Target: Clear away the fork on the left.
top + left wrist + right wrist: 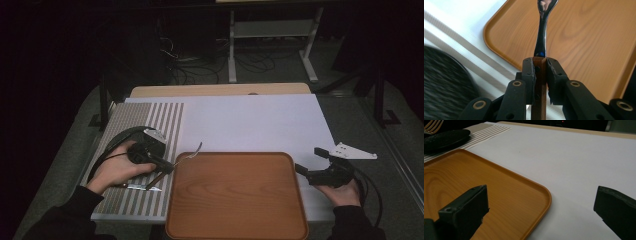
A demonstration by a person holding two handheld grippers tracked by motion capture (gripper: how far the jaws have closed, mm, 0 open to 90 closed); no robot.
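- A spoon (pixel 541 32) is held by its wooden handle, its metal bowl reaching over the near-left corner of the tray (pixel 235 200).
- To do this well, the spoon should be lowered flat inside the tray rim before release, not dropped across the edge.
- The left gripper (pixel 540 72) is clamped on the handle, jaws nearly together.
- The right gripper (pixel 312 162) waits at the tray's right edge, jaws wide apart, holding nothing.
- A knife (pixel 142 187) lies on the striped mat (pixel 130 200) at the table's left edge.
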